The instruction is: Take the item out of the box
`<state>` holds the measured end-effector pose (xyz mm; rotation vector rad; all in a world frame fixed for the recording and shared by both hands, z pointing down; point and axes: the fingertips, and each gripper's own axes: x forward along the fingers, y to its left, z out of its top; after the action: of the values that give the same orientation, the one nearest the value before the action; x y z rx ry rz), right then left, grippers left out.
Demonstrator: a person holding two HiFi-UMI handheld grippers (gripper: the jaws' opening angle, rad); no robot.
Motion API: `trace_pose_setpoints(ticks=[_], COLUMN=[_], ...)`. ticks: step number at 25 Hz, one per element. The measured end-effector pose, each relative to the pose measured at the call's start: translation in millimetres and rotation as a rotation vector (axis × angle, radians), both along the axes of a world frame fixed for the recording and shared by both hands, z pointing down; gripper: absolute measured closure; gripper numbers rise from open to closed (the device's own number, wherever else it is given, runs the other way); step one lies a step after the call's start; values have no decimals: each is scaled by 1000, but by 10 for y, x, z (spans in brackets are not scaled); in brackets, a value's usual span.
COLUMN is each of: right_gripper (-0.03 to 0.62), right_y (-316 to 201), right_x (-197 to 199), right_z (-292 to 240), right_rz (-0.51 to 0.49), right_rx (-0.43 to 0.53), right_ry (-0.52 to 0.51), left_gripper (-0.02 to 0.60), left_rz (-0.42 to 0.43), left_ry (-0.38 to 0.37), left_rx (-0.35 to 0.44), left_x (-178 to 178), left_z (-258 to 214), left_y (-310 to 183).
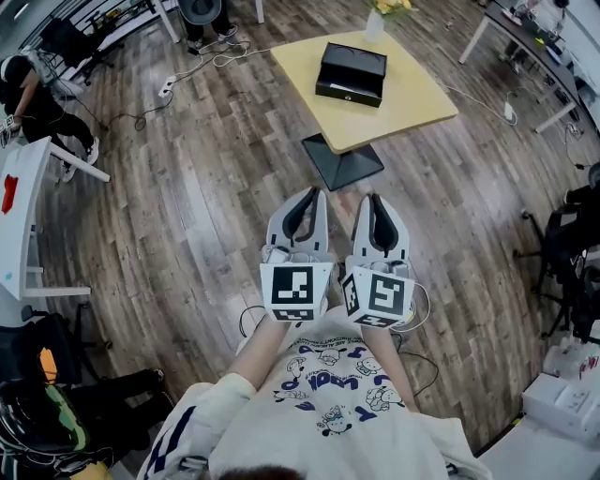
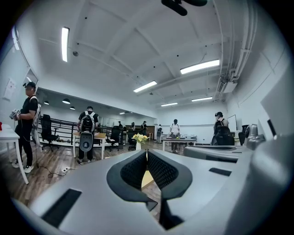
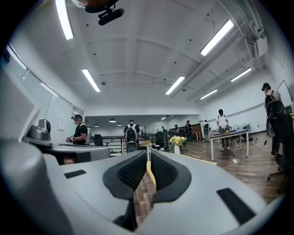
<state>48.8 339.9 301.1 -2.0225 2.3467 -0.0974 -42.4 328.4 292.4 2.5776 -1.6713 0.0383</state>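
Cloth of a white shirt (image 1: 328,398) with little cartoon pictures fills the near edge. Just past it, the person holds two grippers side by side over the wooden floor (image 1: 206,197), and both point level toward the far side.

The left gripper (image 1: 316,192) has its fingers (image 2: 133,172) pressed together at the tips. Nothing is between them. The right gripper (image 1: 373,198) is just beside it. Its fingers (image 3: 132,172) are together too, and they hold nothing.

Farther on stands a yellow counter (image 1: 417,98) on a dark base (image 1: 342,161). The black box (image 1: 352,74) lies on the middle of the counter, well apart from both grippers. The box looks shut, so what is inside cannot be seen. At the far edge of the counter stands a white vase (image 1: 374,25) with yellow flowers (image 1: 390,6).

On the far left, a person in black (image 1: 28,98) stands by a white desk (image 1: 23,211). A power strip (image 1: 166,89) and cords lie on the floor there. More people and desks are far across the room.
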Motion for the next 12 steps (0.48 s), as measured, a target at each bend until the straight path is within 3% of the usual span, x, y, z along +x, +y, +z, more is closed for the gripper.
trace_pose_setpoints(ticks=[12], right_gripper=[549], right_y=[-197], right_x=[95], right_z=[61], right_rz=[-25], right_rx=[-20], right_ry=[-18], left_gripper=[560], left_rz=[-9], left_ry=[-27], left_rx=[-14], left_x=[138], left_z=[45], left_y=[-159])
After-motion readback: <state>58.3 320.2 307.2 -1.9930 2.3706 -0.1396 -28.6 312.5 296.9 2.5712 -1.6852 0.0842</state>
